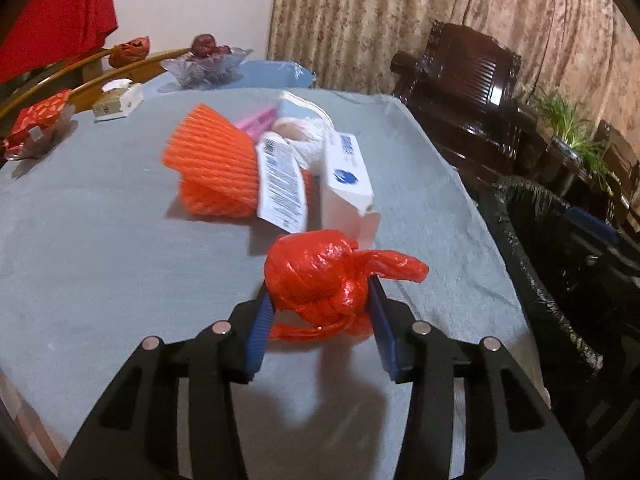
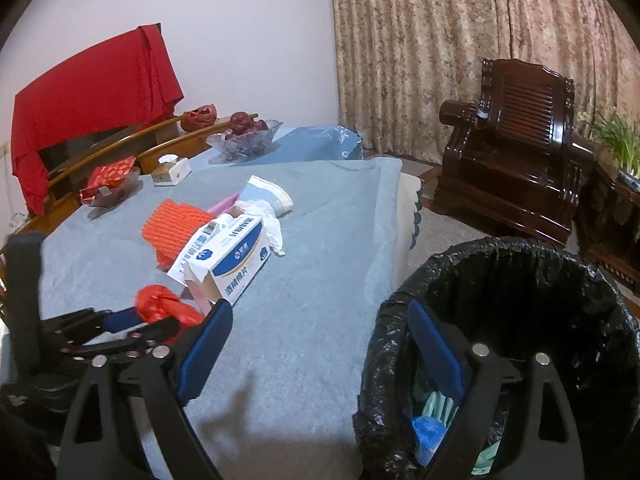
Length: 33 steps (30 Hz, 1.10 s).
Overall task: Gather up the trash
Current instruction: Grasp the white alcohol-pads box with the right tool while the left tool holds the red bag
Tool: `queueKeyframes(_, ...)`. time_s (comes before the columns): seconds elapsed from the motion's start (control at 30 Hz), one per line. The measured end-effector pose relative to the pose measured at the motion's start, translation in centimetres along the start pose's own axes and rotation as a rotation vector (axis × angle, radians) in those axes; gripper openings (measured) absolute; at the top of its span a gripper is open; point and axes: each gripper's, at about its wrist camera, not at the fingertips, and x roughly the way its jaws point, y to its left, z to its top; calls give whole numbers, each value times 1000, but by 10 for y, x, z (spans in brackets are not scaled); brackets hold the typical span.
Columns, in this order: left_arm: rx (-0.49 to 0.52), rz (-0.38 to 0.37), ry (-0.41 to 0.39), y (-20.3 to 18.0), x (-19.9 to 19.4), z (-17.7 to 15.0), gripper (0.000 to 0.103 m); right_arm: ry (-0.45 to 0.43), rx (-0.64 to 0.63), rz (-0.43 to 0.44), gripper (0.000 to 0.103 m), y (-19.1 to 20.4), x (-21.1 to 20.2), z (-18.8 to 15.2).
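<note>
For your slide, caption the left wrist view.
Left gripper closes on a red bag beside the lined bin.

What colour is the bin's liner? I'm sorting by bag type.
Black liner, clearest in the right wrist view.

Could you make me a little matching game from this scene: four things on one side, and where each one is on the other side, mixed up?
Things:
1. red plastic bag
2. orange foam net
3. glass fruit bowl
4. black bin liner

Places:
A. at the far end of the table
B. between the left gripper's blue pads
C. beside the table, lining the bin
D. in the middle of the table, partly under a white box

Pairs: 1-B, 2-D, 3-A, 4-C
</note>
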Motion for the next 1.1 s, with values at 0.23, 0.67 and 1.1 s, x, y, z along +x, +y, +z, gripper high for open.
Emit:
queueKeyframes(0.23,-40,85,-53,29,-21,12,44,-5,-21,26,87,19,12,11)
queueKeyframes(0.67,-86,135,-90,69,-19,32,44,17,-25,47,87,75,72,33)
queueKeyframes(1.1,-115,156,-97,98,-13,34,44,109,-36,-11,73,92,117,25)
